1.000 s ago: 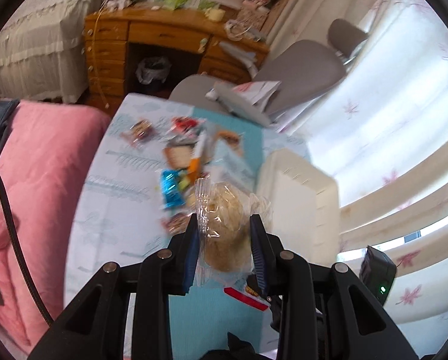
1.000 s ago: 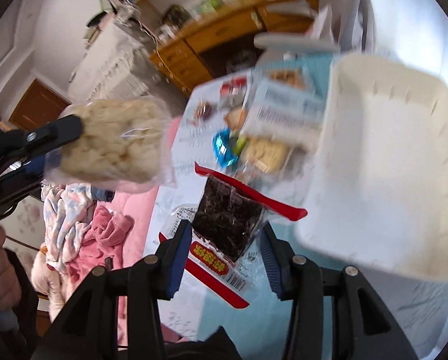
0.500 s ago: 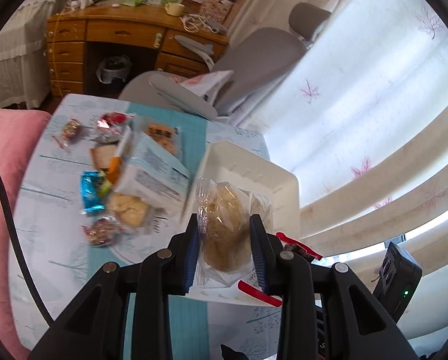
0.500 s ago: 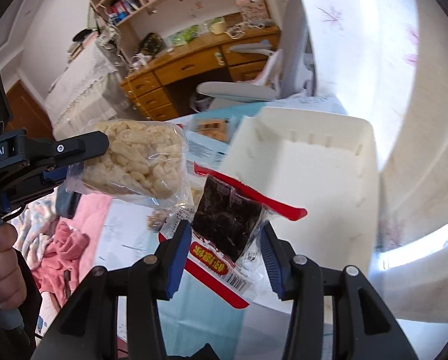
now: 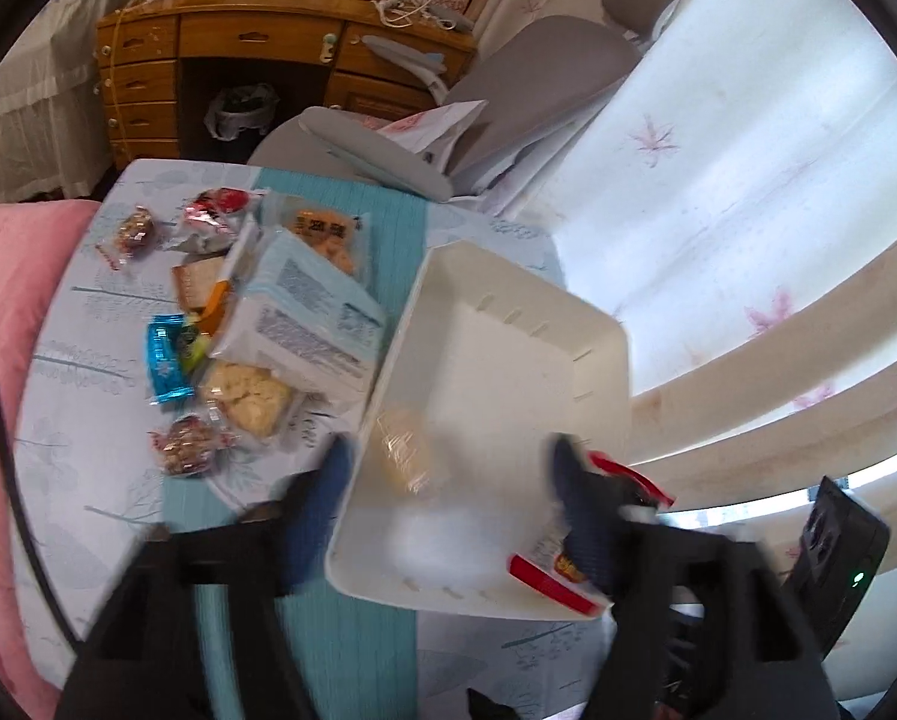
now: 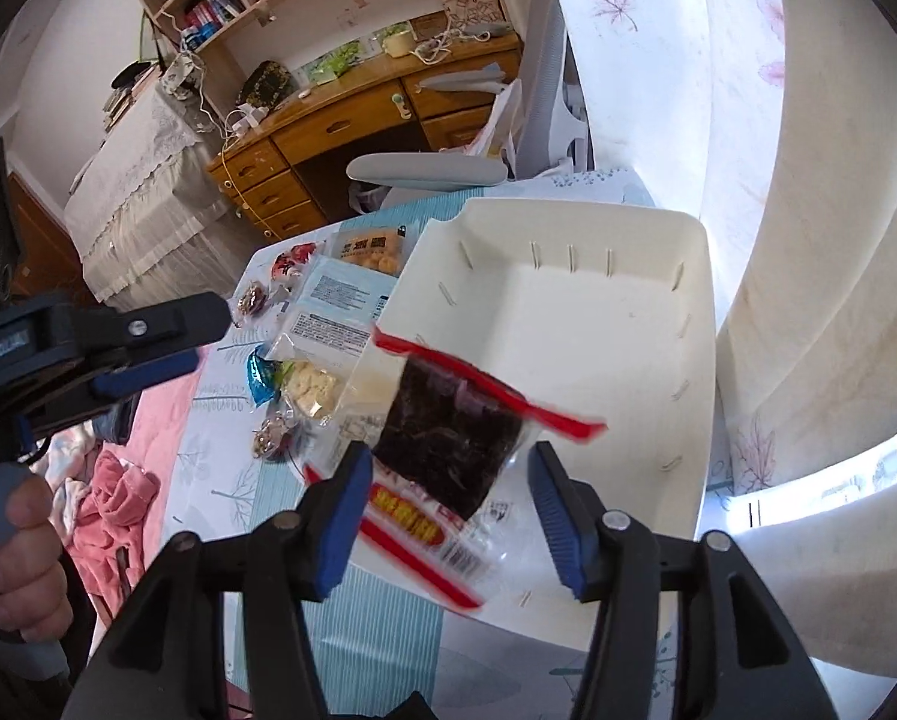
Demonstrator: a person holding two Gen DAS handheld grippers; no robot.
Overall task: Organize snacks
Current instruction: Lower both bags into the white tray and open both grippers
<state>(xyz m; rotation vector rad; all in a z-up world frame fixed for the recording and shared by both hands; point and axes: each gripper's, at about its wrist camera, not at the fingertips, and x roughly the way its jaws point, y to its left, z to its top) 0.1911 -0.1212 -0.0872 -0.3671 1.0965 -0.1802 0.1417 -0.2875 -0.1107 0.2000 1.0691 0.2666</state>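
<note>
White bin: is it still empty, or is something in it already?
Not empty: a pale snack packet shows blurred inside the white bin, between the left gripper's opening fingers.

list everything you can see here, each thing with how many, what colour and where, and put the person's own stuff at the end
bin: one, white, on the table by the curtain
rice cracker pack: one, pale in clear wrap, blurred, over the bin's near corner
dark snack pack: one, black with red strips, between the right pads, untouched
loose snacks: several, mixed colours, piled left of the bin
blue-white pack: one, on that pile
table: one, pale cloth, teal runner
desk: one, wooden, behind
chair: one, grey, at the desk
curtain: white, pink leaves
left hand-held gripper: black, blue pads, jaws opening
right hand-held gripper: same, jaws opening
hand: one, on the left grip
</note>
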